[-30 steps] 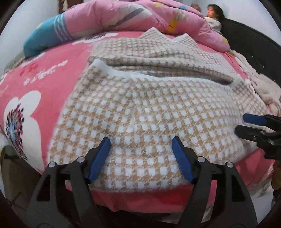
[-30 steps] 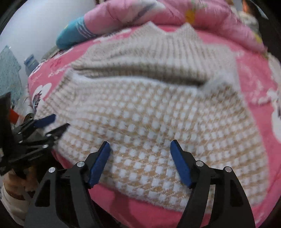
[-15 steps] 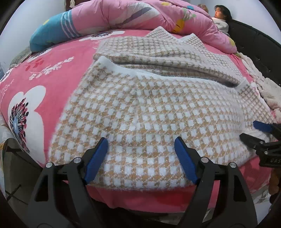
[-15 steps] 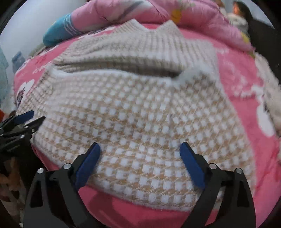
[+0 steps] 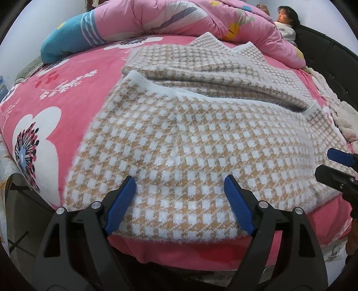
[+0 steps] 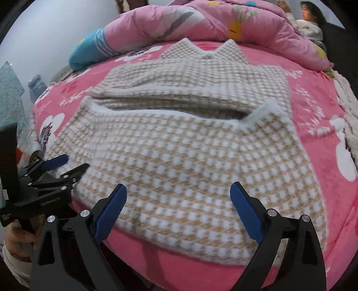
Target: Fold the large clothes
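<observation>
A tan-and-white checked knit garment lies on the pink bed, its near part folded up over the far part, with a white edge across the middle. It also shows in the right wrist view. My left gripper is open and empty, hovering over the garment's near edge. My right gripper is open and empty over the near edge too. The right gripper shows at the right edge of the left wrist view. The left gripper shows at the left of the right wrist view.
The pink flowered bed sheet covers the bed. A pink and blue quilt is piled along the far side. A person sits at the far right by a dark headboard. A white fluffy cloth lies at the right.
Both grippers have drawn back a little toward the bed's near edge and stayed open. The garment lies as before.
</observation>
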`<state>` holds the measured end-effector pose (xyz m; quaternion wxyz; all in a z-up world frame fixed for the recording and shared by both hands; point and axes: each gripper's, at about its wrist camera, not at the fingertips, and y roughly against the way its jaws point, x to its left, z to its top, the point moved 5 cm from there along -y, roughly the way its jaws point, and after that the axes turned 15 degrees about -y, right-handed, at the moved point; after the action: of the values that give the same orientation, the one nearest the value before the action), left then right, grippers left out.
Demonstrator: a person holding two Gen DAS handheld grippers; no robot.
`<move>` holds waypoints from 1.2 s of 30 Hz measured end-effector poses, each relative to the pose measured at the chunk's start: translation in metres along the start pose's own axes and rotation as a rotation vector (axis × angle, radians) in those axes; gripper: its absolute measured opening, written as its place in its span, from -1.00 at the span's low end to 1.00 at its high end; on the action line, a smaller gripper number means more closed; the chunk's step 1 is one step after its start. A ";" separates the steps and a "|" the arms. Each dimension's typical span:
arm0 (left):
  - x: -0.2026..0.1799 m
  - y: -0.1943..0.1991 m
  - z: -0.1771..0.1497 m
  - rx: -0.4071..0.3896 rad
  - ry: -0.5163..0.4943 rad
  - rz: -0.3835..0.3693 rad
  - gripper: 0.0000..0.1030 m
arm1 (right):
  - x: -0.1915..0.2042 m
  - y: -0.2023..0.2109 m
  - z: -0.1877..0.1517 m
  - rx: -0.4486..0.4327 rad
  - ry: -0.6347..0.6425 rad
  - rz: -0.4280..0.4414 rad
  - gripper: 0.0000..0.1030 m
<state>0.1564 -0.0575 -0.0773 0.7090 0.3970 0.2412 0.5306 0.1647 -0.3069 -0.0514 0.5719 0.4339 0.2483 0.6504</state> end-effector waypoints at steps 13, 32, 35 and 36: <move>0.000 -0.001 -0.001 0.005 0.003 0.012 0.62 | 0.009 -0.029 -0.020 0.059 0.005 0.004 0.87; -0.002 0.000 -0.001 0.011 0.007 0.027 0.64 | 0.009 -0.031 -0.020 0.062 0.010 0.005 0.87; -0.001 0.000 -0.001 0.010 0.005 0.025 0.65 | 0.009 -0.031 -0.020 0.062 0.011 0.007 0.88; -0.001 0.000 -0.001 0.010 0.005 0.026 0.65 | 0.009 -0.031 -0.020 0.061 0.011 0.007 0.88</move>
<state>0.1557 -0.0583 -0.0782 0.6996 0.4025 0.2404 0.5393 0.1642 -0.2879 -0.0844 0.5546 0.4484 0.2698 0.6469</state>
